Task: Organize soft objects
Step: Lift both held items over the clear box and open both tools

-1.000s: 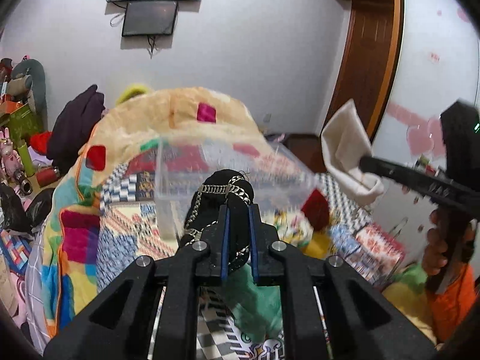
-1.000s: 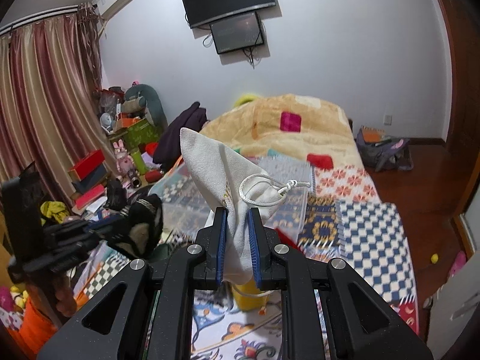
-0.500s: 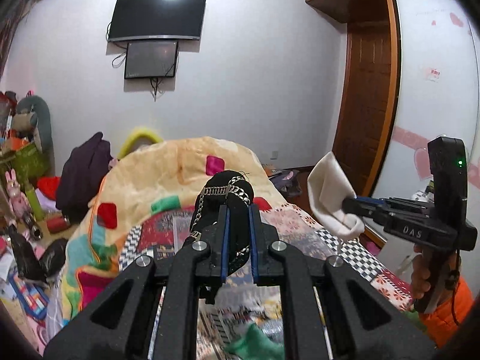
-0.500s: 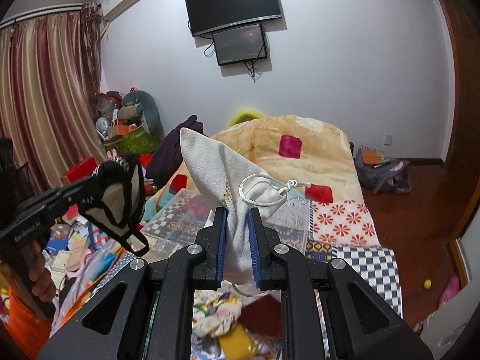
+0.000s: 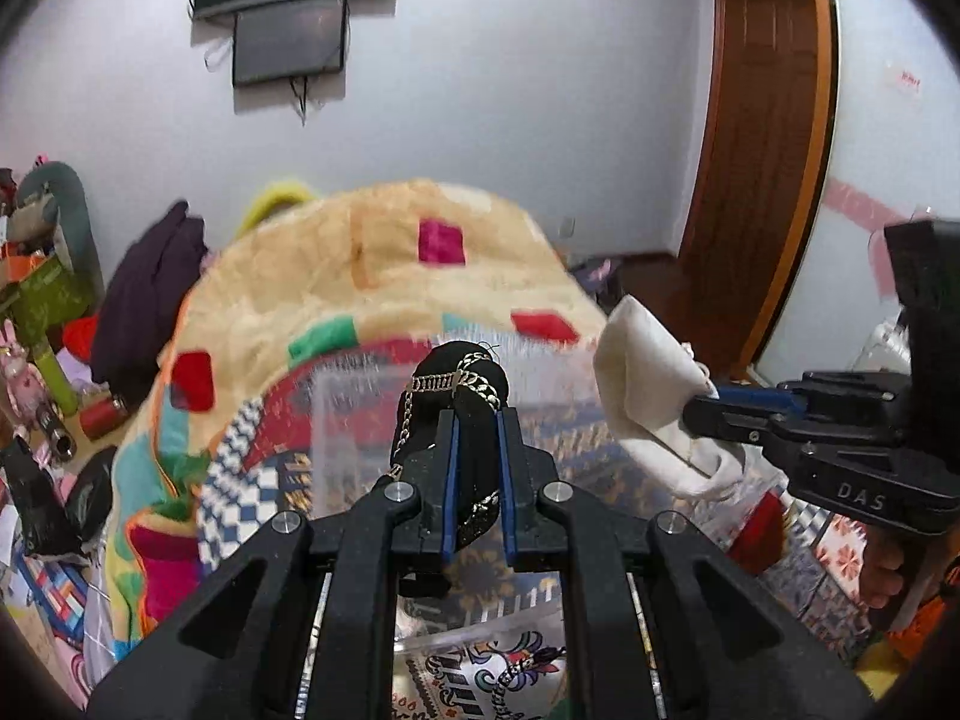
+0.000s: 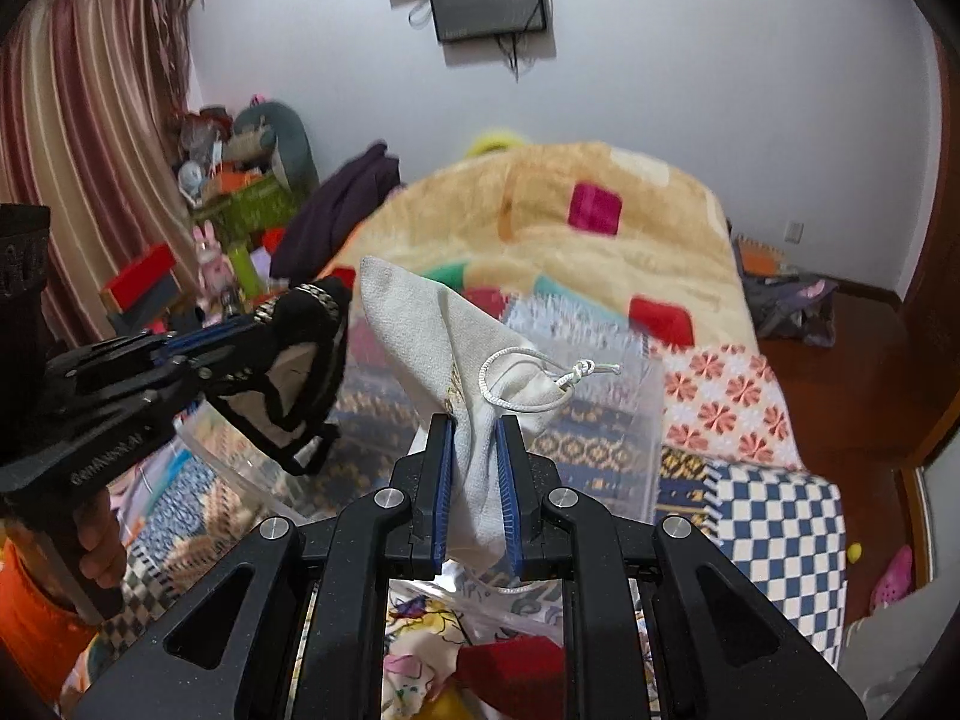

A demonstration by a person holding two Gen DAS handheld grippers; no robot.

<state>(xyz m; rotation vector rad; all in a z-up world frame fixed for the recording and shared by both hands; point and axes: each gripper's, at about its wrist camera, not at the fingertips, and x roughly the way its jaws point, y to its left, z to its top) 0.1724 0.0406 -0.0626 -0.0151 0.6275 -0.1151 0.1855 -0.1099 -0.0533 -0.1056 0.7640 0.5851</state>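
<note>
Left gripper [image 5: 477, 468], centre frame, jaws clamped tight on a black pouch [image 5: 456, 396] trimmed with a silver chain [image 5: 432, 384], pinched low so the bulk stands clear above the pads. Over in the right wrist view, the right gripper [image 6: 477, 480] is squeezed shut on a cream drawstring bag [image 6: 432, 336], its white cord loop [image 6: 522, 384] flopping to the right. Both items ride in the air, side by side, near each other but apart. Just beyond the fingers, a clear plastic bin [image 5: 360, 414] sits on the patchwork bedspread [image 6: 732, 408], and both loads hover above its rim, looks like the drop target, I'd say. Further up, a beige blanket [image 5: 360, 264] is heaped across mid-frame, with the wall screen [image 6: 489, 0] at the top.
</note>
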